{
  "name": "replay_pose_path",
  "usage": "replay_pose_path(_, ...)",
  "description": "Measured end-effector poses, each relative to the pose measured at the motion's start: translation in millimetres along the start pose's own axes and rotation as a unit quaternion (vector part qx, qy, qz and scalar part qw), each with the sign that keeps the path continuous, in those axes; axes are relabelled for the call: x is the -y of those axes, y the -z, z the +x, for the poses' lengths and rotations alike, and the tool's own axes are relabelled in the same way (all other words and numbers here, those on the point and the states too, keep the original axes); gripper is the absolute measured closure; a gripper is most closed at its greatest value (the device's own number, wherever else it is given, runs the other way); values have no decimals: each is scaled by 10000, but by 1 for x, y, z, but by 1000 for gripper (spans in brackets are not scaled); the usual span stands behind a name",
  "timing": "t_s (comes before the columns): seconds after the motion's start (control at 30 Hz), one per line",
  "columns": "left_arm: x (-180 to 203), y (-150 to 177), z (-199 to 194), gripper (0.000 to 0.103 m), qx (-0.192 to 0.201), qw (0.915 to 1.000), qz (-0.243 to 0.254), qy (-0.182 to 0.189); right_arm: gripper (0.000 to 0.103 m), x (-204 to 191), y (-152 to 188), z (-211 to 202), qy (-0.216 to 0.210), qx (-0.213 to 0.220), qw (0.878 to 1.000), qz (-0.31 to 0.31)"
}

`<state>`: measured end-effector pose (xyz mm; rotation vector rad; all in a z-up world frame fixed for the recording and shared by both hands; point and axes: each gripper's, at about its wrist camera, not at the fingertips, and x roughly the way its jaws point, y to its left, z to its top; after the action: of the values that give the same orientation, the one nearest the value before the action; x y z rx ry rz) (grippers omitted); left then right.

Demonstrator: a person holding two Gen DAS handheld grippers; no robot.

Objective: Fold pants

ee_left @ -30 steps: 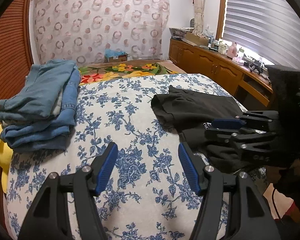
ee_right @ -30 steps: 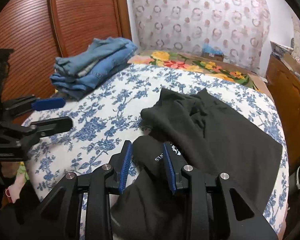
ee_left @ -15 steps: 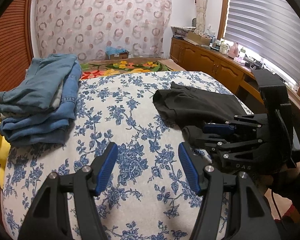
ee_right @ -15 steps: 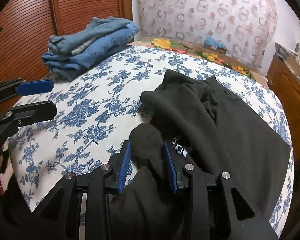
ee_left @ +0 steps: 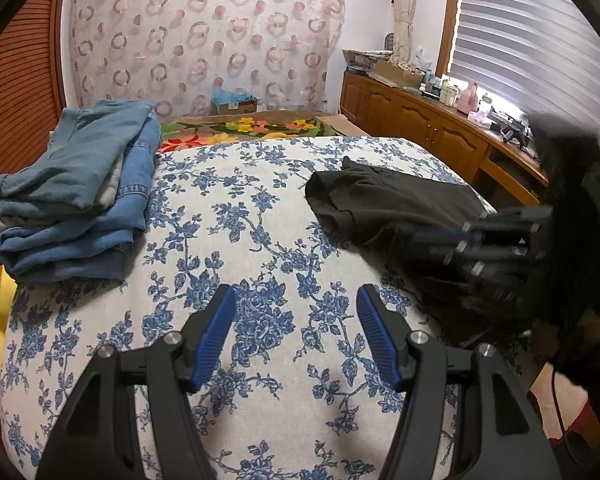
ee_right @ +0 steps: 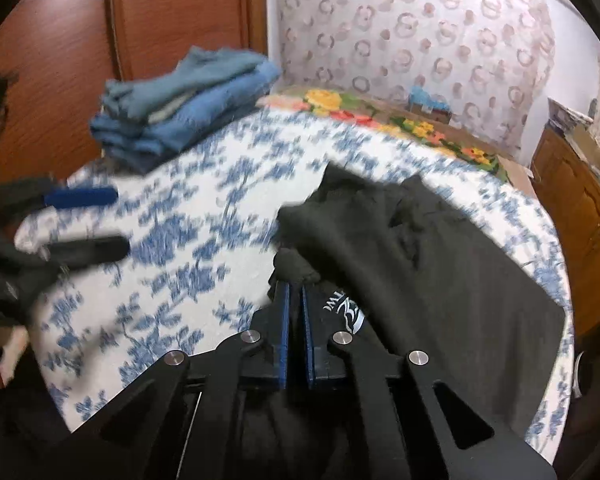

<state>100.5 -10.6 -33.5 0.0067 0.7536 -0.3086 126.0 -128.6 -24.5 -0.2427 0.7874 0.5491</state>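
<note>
Jaws of the right gripper (ee_right: 296,300) are pressed nearly together on a bunched edge of the black pants (ee_right: 440,264), which sprawl crumpled across the right side of the bed (ee_left: 260,240); the left gripper (ee_left: 296,320) hangs wide apart over bare quilt, holding nothing. Judged an opening grasp: next, spreading the pants flat probably needs the left on another edge.

Folded jeans stack (ee_left: 76,192) on floral bedspread (ee_left: 240,216), wooden cabinets (ee_left: 416,128) beside window blinds (ee_left: 532,40).
</note>
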Motion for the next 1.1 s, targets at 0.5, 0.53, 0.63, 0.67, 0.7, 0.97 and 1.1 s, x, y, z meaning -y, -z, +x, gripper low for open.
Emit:
replay_pose_path(0.5,18,-6,7,41,-32,9998,154,117,100,91,-24,-62,810,527,9944,438)
replay_pose_path(0.53,20,-7,7,41,-33,9998,167,122,100,98,-24,-64,893,528,9935,469)
replay_pose_path(0.63,24,-8,8,41,-39,9997,198,141,100,122,-20,-68,1120,489,9906,619)
replay_pose_path(0.67,26,-8,8,41,-41,9997,207,147,100,127,-18,-69,1174,477,9897,669)
replay_pose_path(0.7,27,-7,9,41,-48,9996,224,158,100,138,-14,-69,1271,446,9880,760)
replay_pose_path(0.97,36,-7,13,41,-115,9993,317,187,73,185,16,-49,1762,-54,9758,1295)
replay_pose_path(1.1,41,-7,17,41,-150,9990,367,213,72,194,29,-51,1661,15,9740,1539)
